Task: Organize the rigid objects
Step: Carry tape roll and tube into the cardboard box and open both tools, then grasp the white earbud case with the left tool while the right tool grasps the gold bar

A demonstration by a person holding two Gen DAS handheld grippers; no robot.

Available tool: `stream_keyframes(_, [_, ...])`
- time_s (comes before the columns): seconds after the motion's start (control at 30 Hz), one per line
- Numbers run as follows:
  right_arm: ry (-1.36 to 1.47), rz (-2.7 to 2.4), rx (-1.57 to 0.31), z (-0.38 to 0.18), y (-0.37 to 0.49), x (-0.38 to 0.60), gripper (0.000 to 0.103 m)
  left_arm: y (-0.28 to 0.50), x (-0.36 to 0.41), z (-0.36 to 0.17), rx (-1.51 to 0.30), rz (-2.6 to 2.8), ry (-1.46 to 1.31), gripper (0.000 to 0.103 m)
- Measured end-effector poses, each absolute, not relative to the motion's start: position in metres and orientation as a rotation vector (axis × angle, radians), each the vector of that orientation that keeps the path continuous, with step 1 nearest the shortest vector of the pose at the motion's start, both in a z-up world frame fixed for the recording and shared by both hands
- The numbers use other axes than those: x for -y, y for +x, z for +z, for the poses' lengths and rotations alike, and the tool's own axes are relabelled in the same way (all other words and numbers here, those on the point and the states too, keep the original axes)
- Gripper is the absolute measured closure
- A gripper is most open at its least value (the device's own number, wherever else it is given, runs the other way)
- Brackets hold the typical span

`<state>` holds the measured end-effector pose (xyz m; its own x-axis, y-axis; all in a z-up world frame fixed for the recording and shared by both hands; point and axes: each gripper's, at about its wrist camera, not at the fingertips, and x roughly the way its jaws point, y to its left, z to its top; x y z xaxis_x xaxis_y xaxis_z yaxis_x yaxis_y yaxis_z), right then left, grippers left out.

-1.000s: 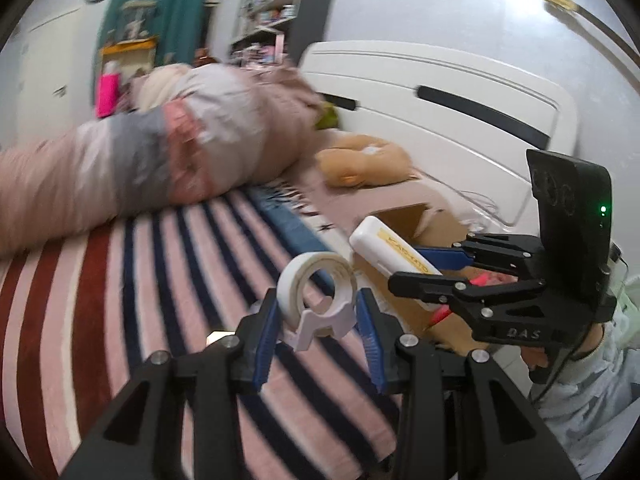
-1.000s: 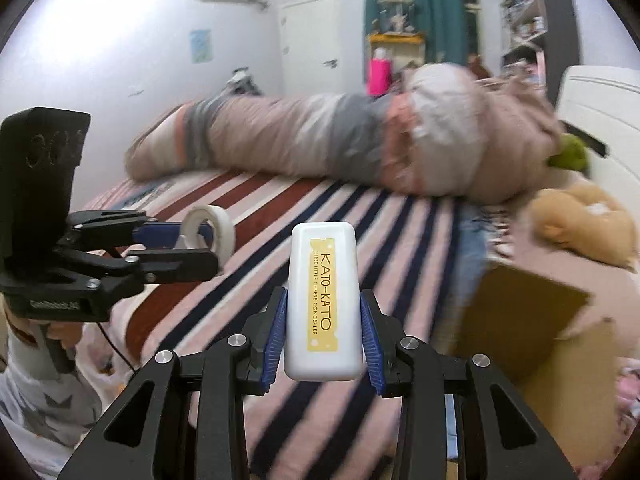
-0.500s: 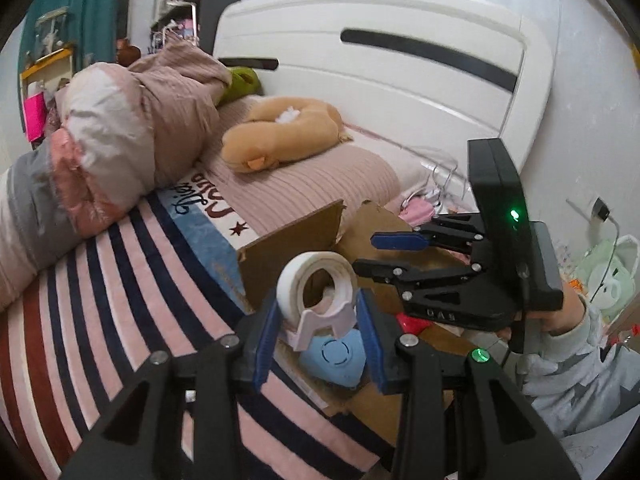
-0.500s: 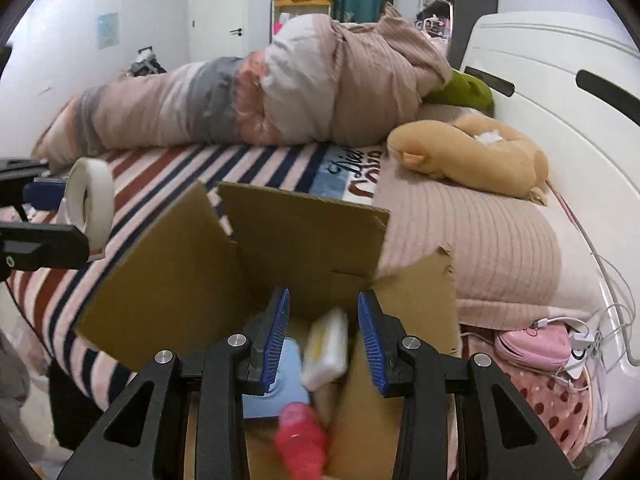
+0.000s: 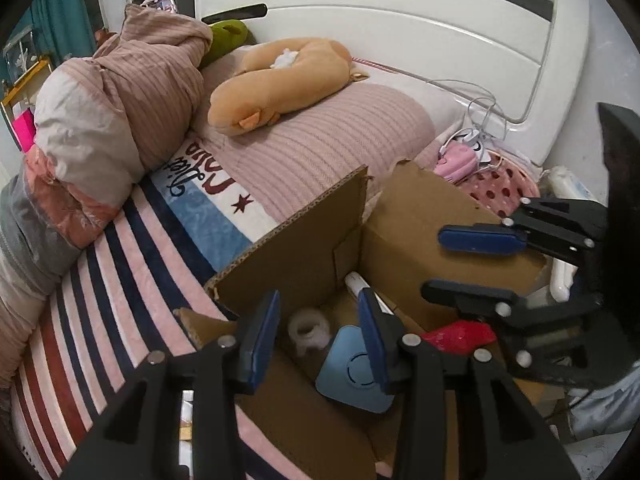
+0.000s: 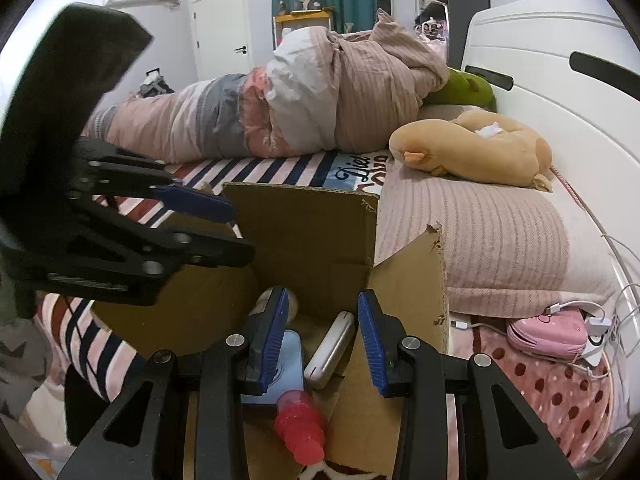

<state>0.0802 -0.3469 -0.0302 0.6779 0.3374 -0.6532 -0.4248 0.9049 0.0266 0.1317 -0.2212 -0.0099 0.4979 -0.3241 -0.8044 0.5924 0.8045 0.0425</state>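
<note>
Left wrist view shows the left tool over the cardboard box at the bottom middle of the frame. Its jaws have just been opening and stand apart with nothing between them. The tape roll sits below them, down inside the box, beside the blue gadget.

The tape roll looks light and hard, a bit slippery. I think its flat sides are the best place to pinch it.

Right wrist view shows the right tool with its jaws apart and empty too. The white case and the red bottle lie in the box under it.

Tall flaps stand close on both sides, so there is little room. The way up looks free.
</note>
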Motion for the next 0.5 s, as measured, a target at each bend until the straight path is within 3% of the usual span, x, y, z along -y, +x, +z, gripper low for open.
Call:
stream_keyframes(0.1, [-0.128,0.440,-0.711,-0.031,0.079,0.346,0.071,0.133,0.219,-0.010,-0.885,-0.558,0.331,0.062])
stream_keyframes(0.23, [-0.134,0.452,-0.723,-0.032,0.078,0.341,0.071,0.125,0.197,0.002,-0.849,-0.551,0.287,0.048])
stream_keyframes(0.5, [-0.153,0.519,-0.691,-0.013,0.062,0.303,0.070,0.098,0.115,0.027,-0.782,-0.489,0.181,0.043])
